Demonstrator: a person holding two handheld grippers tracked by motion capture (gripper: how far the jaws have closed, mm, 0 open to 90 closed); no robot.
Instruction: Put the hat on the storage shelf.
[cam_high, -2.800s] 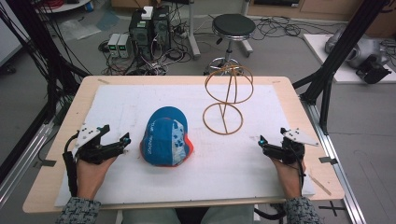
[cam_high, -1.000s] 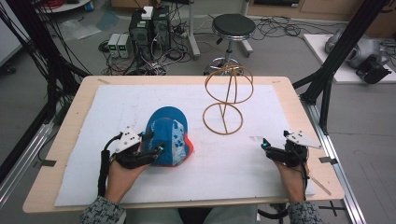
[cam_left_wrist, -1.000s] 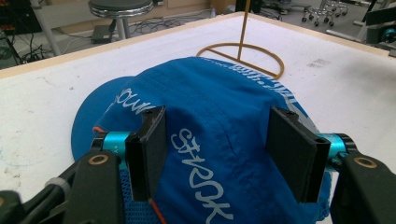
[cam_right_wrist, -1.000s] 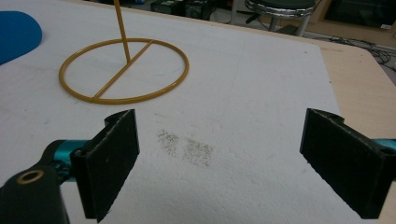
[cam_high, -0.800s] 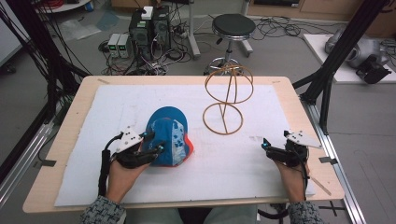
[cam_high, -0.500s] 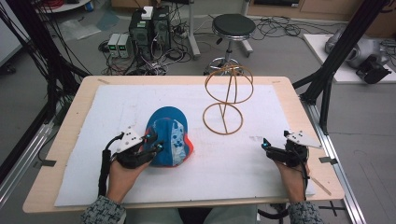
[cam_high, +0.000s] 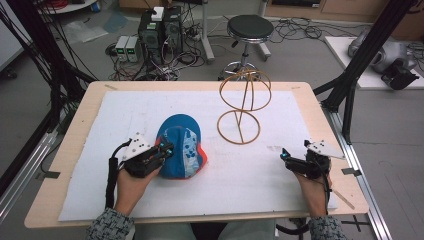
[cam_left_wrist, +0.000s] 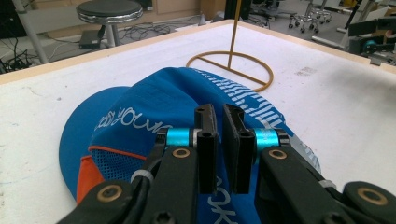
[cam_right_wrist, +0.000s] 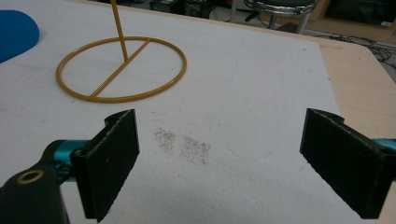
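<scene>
On a wooden table (cam_high: 80, 125) topped with a scuffed white foam sheet (cam_high: 280, 115), we see the blue cloth cap (cam_high: 181, 150) lying left of centre, beside a gold wire stand (cam_high: 241, 107). Our left gripper (cam_left_wrist: 219, 140) has just been closing, its flat black jaws pinching the cap's soft fabric, while our right gripper (cam_right_wrist: 219, 161) rests with jaws spread wide over bare foam.

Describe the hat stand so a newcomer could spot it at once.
Start at the white mat covering the wooden table. Toward its far side, right of the blue cap, stands the hat stand. It is the sole bare gold wire frame: a flat ring base, a thin post, looped hoops on top.
</scene>
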